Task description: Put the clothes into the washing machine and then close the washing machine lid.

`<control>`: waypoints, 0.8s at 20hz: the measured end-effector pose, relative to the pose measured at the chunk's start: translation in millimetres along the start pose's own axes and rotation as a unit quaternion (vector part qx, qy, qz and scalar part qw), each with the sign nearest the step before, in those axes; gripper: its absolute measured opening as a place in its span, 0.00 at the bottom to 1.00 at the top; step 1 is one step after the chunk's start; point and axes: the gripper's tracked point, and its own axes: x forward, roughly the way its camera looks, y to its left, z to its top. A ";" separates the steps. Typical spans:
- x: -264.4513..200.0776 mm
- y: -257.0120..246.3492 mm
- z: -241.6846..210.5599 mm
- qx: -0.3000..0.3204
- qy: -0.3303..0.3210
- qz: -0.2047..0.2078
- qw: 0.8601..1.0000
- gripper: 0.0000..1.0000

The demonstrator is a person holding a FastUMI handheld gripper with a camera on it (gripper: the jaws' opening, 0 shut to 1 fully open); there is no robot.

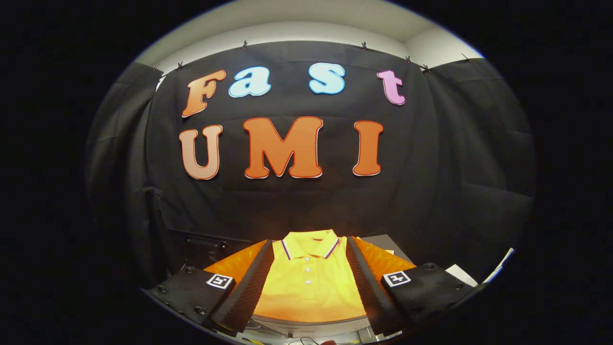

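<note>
Gripper point(310, 249) fingers spread wide, holding nothing. Yellow polo shirt point(309, 282), folded flat, collar toward the black cloth wall point(455, 182), lies between and below the fingers on a grey surface point(311, 328). White ceiling point(306, 19) above the cloth.

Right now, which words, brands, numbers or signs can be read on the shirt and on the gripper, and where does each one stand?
Yellow polo shirt, seen between the fingers: no word, logo or number shows on it.
Gripper, fingers open: no words; each finger's base carries a square coded marker, which is a pattern and not readable text.
</note>
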 end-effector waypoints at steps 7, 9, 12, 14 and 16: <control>79.4 -16.1 -84.6 0.023 0.124 -0.006 0.992 0.99; 94.3 -18.1 -106.1 0.028 0.156 -0.002 0.987 0.99; 110.4 -20.1 -123.0 0.047 0.189 -0.003 0.981 0.99; 117.0 -23.3 -128.9 0.046 0.198 -0.011 0.979 0.99; 119.3 -24.5 -136.8 0.040 0.216 -0.012 0.976 0.98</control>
